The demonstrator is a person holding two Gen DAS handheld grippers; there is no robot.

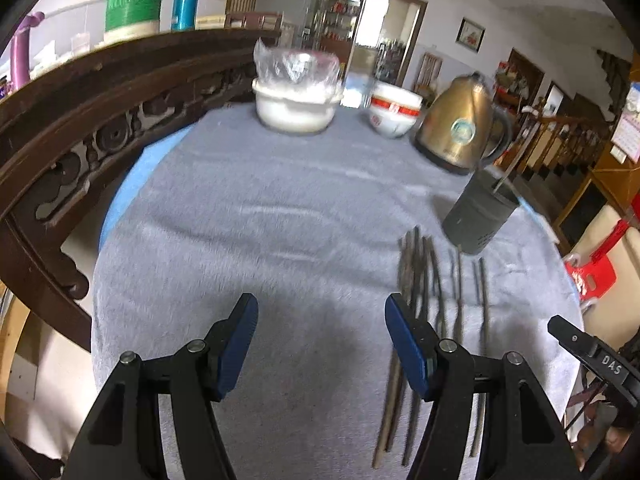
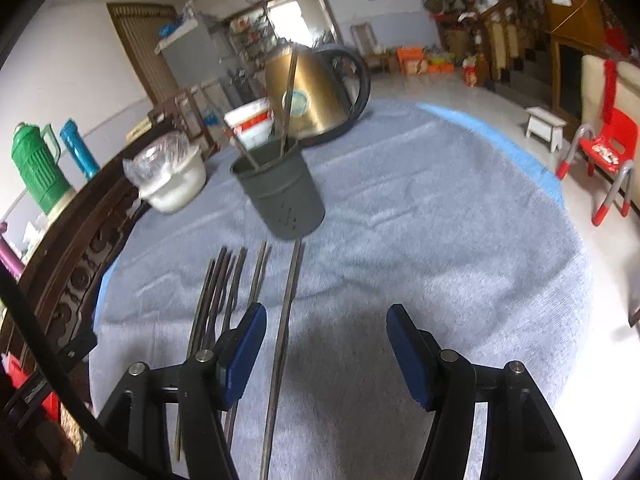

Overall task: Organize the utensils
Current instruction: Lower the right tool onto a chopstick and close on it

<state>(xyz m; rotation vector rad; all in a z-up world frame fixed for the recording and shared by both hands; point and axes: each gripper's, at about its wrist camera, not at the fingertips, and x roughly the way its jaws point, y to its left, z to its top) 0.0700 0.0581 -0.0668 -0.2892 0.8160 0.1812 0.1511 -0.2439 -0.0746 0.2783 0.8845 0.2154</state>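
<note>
**Both tools spread above the chopsticks**

We hold the left tool (image 1: 321,322) over the grey cloth (image 1: 280,220) that covers the worktop, its blue pads (image 1: 236,344) wide apart with nothing between them. The chopsticks (image 1: 424,280) lie loose on the cloth to its right side; the nearest ones pass just under and beside the right pad, and we cannot tell whether they touch it. Further right, two thinner pairs lie apart from the main bunch, all pointing roughly toward the holder (image 1: 480,216), which stands upright on the cloth just beyond their far ends with a stick or two already leaning in it.

Our right tool (image 2: 326,322) is likewise spread and grips nothing. In its view the chopsticks (image 2: 224,280) lie to the left of it, the bunch running under the left pad (image 2: 244,348). One long stick (image 2: 286,320) lies inside the gap, close to the left pad, its far end reaching almost to the foot of the holder (image 2: 280,196). The holder stands ahead and a little left of the tool, with two sticks leaning in it.

Behind the holder stand a brass-coloured kettle (image 2: 316,96), a red-and-white bowl (image 2: 250,122) and a white bowl covered in plastic (image 2: 172,180).
</note>
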